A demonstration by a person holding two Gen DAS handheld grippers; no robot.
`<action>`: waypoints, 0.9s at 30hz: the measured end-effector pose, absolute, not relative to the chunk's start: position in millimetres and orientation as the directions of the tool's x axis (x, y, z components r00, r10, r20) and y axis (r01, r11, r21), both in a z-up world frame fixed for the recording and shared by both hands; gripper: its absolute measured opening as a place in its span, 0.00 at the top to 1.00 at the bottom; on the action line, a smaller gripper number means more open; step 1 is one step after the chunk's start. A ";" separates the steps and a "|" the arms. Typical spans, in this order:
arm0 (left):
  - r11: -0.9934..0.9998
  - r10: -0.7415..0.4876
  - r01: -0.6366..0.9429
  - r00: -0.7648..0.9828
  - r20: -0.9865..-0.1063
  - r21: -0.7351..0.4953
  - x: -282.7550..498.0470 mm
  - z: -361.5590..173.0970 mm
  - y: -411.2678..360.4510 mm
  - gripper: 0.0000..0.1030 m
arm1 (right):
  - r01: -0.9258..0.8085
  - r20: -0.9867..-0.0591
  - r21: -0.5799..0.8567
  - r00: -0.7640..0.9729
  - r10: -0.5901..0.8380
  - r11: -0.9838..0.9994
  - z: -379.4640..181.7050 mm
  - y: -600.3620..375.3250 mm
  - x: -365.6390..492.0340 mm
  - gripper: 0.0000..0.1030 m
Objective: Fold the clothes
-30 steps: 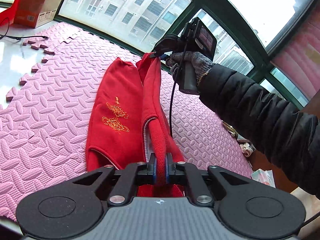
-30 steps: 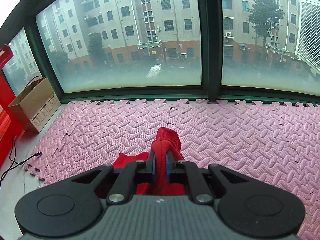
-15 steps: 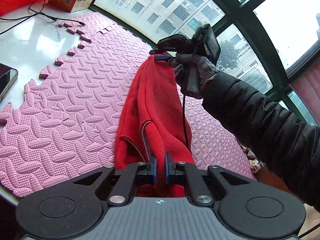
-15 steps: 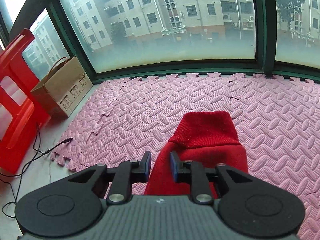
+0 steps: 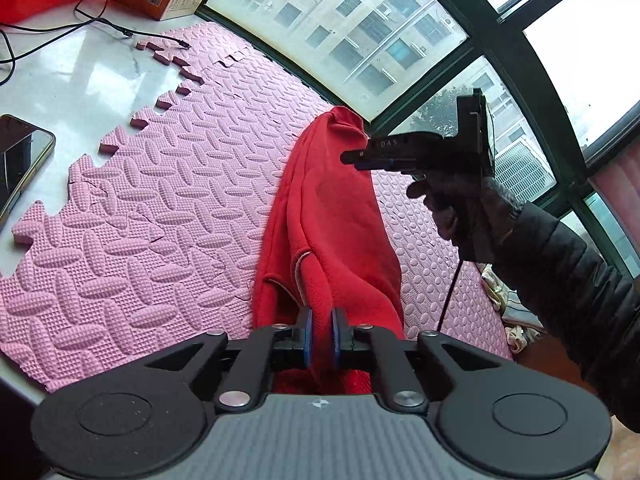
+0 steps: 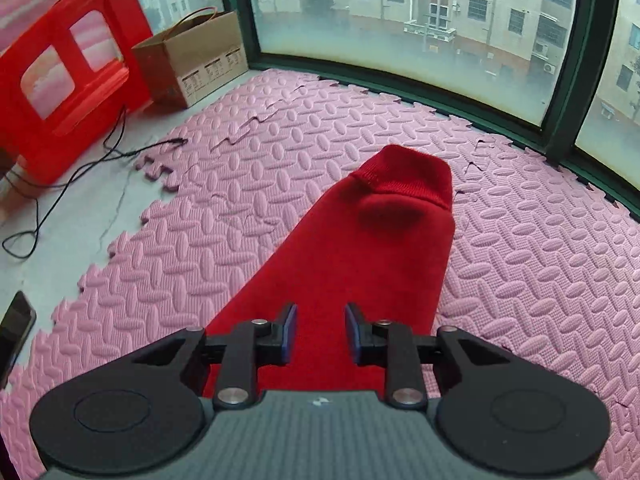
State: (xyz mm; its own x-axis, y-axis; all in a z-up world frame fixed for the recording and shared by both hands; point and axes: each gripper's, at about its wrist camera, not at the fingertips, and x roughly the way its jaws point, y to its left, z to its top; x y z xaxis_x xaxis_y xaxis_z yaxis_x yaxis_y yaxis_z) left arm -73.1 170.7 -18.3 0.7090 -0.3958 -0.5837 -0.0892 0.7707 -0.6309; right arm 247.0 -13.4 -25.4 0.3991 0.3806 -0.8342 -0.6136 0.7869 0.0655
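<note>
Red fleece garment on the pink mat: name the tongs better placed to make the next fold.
Left. The left tongs are clamped on the red fleece garment; the right tongs are open, holding nothing.

Pink foam mat (image 6: pixel 520 264) covers the white sill (image 6: pixel 60 248); red garment (image 6: pixel 360 248) lies ahead of the right gripper (image 6: pixel 321 334), phone (image 6: pixel 16 328) to its left.

A phone (image 5: pixel 20 160) lay at the floor's left edge; a cardboard box (image 6: pixel 192 60) stood beside the red stool (image 6: pixel 64 80), a cable (image 6: pixel 80 160) trailing nearby.
</note>
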 end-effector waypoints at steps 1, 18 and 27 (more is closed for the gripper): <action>0.776 -0.387 -0.093 0.711 -0.587 -0.624 -73.9 -17.6 171.6 0.89 | -0.632 -0.837 0.061 0.389 0.384 0.773 -26.8 -11.1 237.4 0.73; 0.865 -0.326 -0.028 0.728 -0.603 -0.501 -22.1 13.6 174.8 0.89 | -0.731 -0.770 0.180 0.312 0.556 0.658 2.8 -31.4 139.4 0.66; 0.894 -0.377 0.079 0.664 -0.646 -0.440 47.3 17.1 152.0 0.89 | -0.662 -0.753 0.292 0.287 0.593 0.691 -14.8 -112.8 137.6 0.55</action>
State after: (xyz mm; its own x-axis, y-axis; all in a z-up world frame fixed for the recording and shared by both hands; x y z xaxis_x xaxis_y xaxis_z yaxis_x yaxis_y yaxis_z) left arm 47.3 152.0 17.1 0.6639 -0.3767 -0.6461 0.0792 0.8944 -0.4401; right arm 137.6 -112.8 -14.8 0.2866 0.5926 -0.7528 -0.6619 0.6905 0.2916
